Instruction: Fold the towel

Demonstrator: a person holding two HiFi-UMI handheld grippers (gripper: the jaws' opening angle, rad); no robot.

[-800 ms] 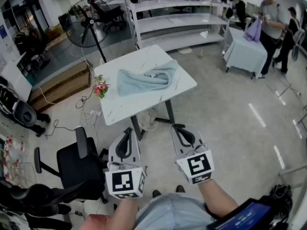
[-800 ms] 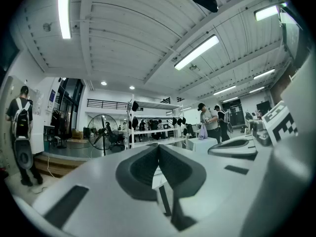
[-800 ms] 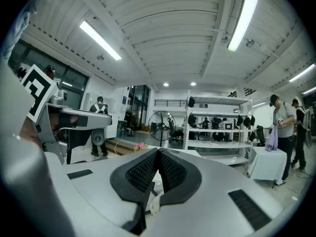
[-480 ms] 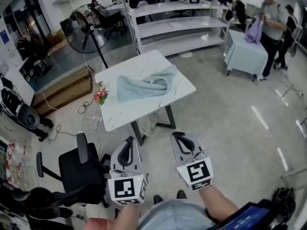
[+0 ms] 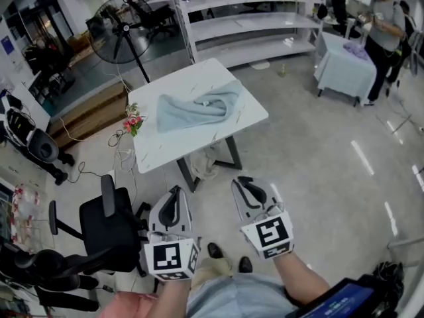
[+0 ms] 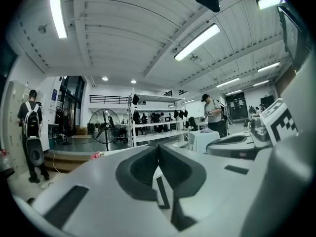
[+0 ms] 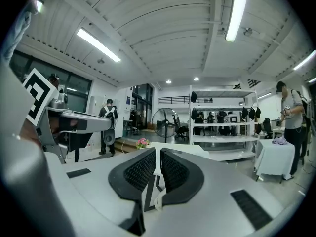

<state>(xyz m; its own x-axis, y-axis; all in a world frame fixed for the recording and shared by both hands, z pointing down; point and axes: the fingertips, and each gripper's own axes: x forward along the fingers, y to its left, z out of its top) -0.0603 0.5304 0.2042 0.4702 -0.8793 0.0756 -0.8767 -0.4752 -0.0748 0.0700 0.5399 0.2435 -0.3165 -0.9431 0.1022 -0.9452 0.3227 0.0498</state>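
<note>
A crumpled pale blue towel (image 5: 195, 110) lies on the white table (image 5: 159, 154) ahead in the head view. Both grippers hang over the floor close to the person's body, well short of the table. The left gripper (image 5: 176, 191) points level toward the table, its jaws pressed together with nothing in them (image 6: 158, 148). The right gripper (image 5: 243, 180) is held beside it; its ribbed pads (image 7: 140, 171) leave only a hairline slit and hold nothing. Neither gripper view shows the towel.
Pink flowers (image 5: 132, 123) sit at the table's left edge. A black office chair (image 5: 106, 224) stands left of the grippers, a pedestal fan (image 5: 114, 35) and white shelves (image 5: 252, 25) behind the table. A cloth-covered table (image 5: 344, 65) and a person (image 5: 387, 18) are at the back right.
The table sits slightly nearer and the person's shoes now show below the grippers. Both grippers keep their place in front of the body, jaws unchanged.
</note>
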